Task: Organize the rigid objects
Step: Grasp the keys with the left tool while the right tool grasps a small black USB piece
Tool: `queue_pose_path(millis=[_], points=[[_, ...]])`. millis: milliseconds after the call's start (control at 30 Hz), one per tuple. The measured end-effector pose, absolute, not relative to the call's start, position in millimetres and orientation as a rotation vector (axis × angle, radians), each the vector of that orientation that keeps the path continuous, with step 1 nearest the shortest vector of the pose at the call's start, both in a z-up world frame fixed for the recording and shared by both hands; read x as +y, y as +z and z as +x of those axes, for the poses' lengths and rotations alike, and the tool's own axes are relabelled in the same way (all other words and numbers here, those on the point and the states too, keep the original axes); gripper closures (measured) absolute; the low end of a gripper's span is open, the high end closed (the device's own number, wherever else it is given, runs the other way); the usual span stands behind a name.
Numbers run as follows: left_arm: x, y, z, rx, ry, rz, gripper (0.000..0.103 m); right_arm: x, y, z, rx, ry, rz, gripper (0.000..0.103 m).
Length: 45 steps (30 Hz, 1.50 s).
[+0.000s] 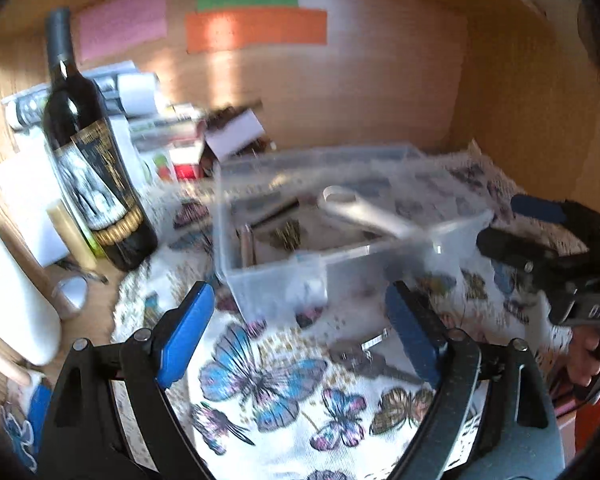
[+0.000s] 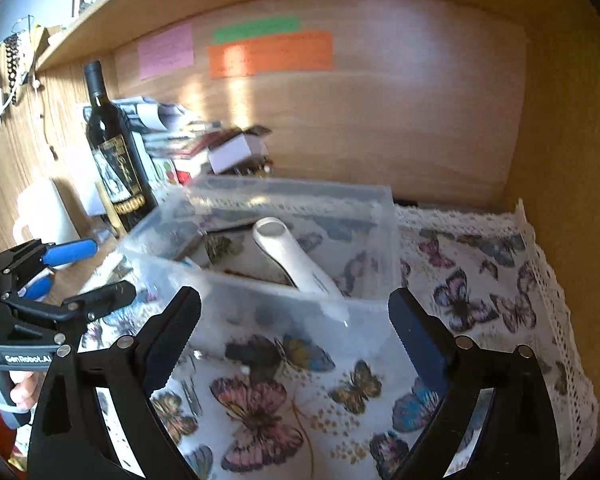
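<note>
A clear plastic bin (image 1: 400, 262) (image 2: 260, 200) stands on a butterfly-print cloth (image 1: 260, 380) (image 2: 480, 300). A white handled tool (image 1: 364, 212) (image 2: 296, 260) leans inside it among small dark items. A metal key (image 1: 364, 360) lies on the cloth just in front of the bin, beside my left gripper's right finger. My left gripper (image 1: 304, 320) is open and empty, a little before the bin. My right gripper (image 2: 296, 320) is open and empty, close to the bin's near wall. Each gripper also shows in the other's view: the right one (image 1: 540, 240) and the left one (image 2: 56, 268).
A dark wine bottle (image 1: 88, 152) (image 2: 112, 152) stands left of the bin. Behind it lie stacked papers and boxes (image 1: 172, 136) (image 2: 188, 140). A white mug (image 2: 44, 212) stands at the left. Wooden walls close the back and right, with a shelf above.
</note>
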<state>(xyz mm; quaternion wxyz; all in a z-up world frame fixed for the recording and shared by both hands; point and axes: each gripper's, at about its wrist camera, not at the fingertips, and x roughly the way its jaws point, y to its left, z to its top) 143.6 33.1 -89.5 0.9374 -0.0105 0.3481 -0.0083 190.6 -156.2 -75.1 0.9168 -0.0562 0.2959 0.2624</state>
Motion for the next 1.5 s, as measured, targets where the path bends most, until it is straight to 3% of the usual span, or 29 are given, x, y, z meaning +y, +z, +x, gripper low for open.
queue_pose_path(millis=[300, 733, 900, 1267, 1500], points=[[20.9, -136.0, 159.8, 0.909, -0.087, -0.073, 0.015, -173.1, -100.9, 190.4, 0.691, 0.521, -0.105, 0.009], [-25.5, -155.8, 152.7, 0.975, -0.182, 0.071, 0.015, -174.0, -110.6, 184.6, 0.724, 0.541, -0.13, 0.009], [-26.2, -155.1, 156.8, 0.938, -0.199, 0.07, 0.042, -172.9, -112.7, 184.5, 0.738, 0.547, -0.127, 0.009], [0.8, -144.5, 134.6, 0.878, -0.159, 0.013, 0.042, -146.8, -123.2, 197.0, 0.804, 0.576, -0.148, 0.01], [42.8, -128.9, 120.4, 0.8, -0.091, -0.054, 0.042, -121.1, -141.4, 213.0, 0.899, 0.587, -0.169, 0.026]])
